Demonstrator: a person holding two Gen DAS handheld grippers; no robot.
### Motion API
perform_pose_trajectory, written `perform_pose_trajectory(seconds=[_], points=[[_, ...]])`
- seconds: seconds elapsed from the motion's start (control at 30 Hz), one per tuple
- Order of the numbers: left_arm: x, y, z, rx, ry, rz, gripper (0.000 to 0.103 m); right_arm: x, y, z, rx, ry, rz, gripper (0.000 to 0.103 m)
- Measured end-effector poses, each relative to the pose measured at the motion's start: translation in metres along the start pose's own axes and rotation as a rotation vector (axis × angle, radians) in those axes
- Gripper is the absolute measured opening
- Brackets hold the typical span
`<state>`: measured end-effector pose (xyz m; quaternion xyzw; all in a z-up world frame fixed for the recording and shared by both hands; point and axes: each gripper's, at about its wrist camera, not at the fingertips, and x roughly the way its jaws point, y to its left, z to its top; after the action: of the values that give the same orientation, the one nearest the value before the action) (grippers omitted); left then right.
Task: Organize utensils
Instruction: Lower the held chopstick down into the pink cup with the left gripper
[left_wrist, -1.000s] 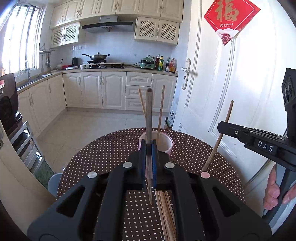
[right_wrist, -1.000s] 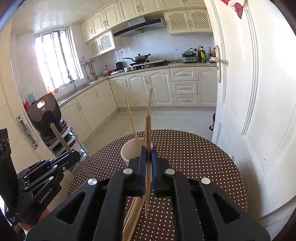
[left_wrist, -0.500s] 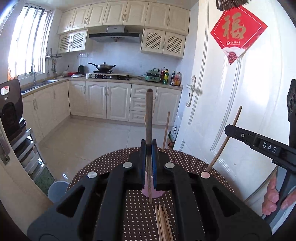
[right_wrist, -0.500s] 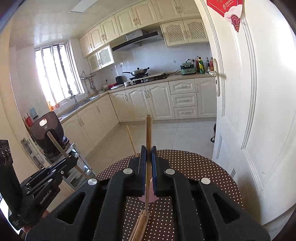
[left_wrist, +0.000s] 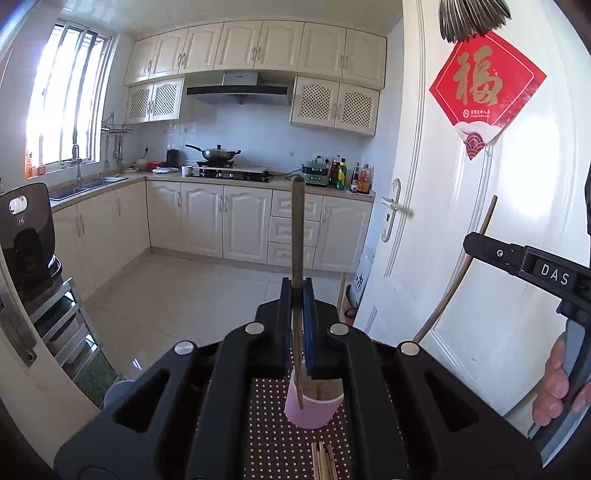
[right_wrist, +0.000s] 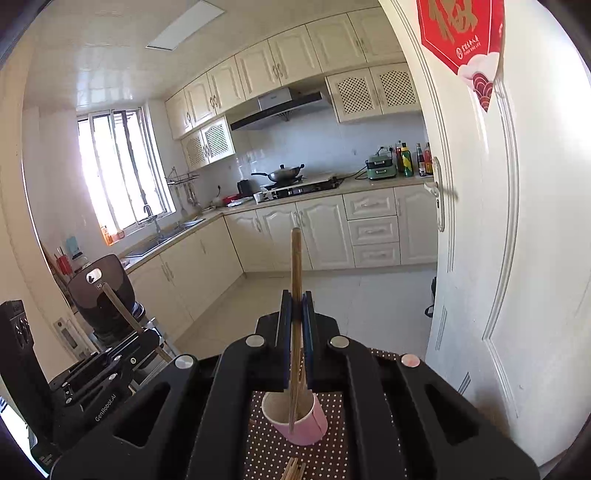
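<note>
My left gripper (left_wrist: 296, 291) is shut on one wooden chopstick (left_wrist: 297, 229), held upright, its lower tip hanging in front of the pink cup (left_wrist: 314, 410). My right gripper (right_wrist: 296, 299) is shut on a second upright chopstick (right_wrist: 295, 266), and its lower end hangs over the mouth of the pink cup (right_wrist: 306, 424). A chopstick (left_wrist: 341, 291) stands in the cup. Several loose chopsticks (left_wrist: 323, 461) lie on the brown dotted table (left_wrist: 266, 424) near me. Each wrist view shows the other gripper beside it: the right gripper (left_wrist: 476, 245) and the left gripper (right_wrist: 144, 341).
A white door (left_wrist: 480, 258) with a handle stands close on the right of the table. A black appliance (left_wrist: 26, 236) sits on a metal rack at the left, with a pale blue bin (left_wrist: 118, 391) below. A person's hand (left_wrist: 554, 391) grips the right handle.
Both grippers have risen with their chopsticks. The cup and the table have dropped low in both views, and the sticks' lower tips now hang near the cup's top.
</note>
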<state>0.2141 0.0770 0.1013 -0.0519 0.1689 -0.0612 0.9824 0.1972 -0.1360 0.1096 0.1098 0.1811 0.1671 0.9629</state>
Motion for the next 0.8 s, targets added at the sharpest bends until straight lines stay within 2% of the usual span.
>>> perform_pose_trajectory(seconds=[0.4,0.6,0.8], points=[[0.03,-0.003,0.018,-0.009,0.004,-0.015,0.006,0.03,0.002,0.011,-0.033,0.008,-0.025,0.004],[0.054,-0.007,0.01,-0.001,0.026,-0.01,0.006,0.051,-0.002,0.01,-0.033,0.03,-0.033,0.004],[0.081,-0.006,-0.004,-0.01,0.083,-0.01,0.006,0.077,-0.008,-0.002,-0.03,0.086,-0.033,0.004]])
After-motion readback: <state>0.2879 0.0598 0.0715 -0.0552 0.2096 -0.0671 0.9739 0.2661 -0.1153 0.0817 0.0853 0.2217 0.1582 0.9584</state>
